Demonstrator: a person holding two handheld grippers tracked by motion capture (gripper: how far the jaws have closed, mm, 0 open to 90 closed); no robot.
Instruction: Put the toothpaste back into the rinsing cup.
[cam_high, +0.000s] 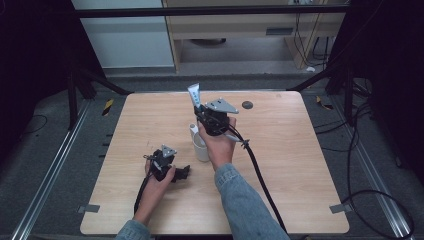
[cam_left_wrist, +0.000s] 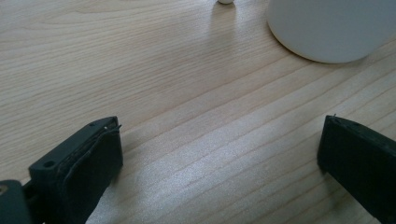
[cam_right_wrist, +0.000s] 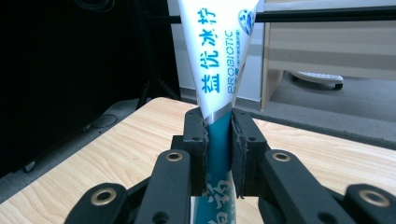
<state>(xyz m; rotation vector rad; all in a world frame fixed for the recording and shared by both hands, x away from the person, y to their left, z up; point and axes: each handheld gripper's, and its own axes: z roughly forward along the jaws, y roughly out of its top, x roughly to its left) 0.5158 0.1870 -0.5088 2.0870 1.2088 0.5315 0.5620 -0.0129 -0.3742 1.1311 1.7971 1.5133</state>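
On the light wooden table (cam_high: 280, 165), the right tongs (cam_high: 202, 114) are raised above the surface and clenched on a white and teal toothpaste tube (cam_high: 194, 95), which stands nearly upright with its flat crimped end uppermost. In the right gripper view the two black jaws press on the tube (cam_right_wrist: 219, 70) from either side at its teal part, and blue lettering (including the word PROBIOTIC) runs along its white part. Directly below that hand sits a white cylindrical mug (cam_high: 200, 148), standing upright on the table near its middle, partly hidden by the person's right hand (cam_high: 220, 145). The left tongs (cam_high: 184, 172) lie low at the table, just to the left of the mug, held in the person's left hand (cam_high: 159, 181); the left gripper view shows their jaws spread wide with nothing between them but bare wood, the mug's rounded white base (cam_left_wrist: 331, 28) just ahead. A small dark round disc (cam_high: 247, 105) sits in the tabletop near the far edge.
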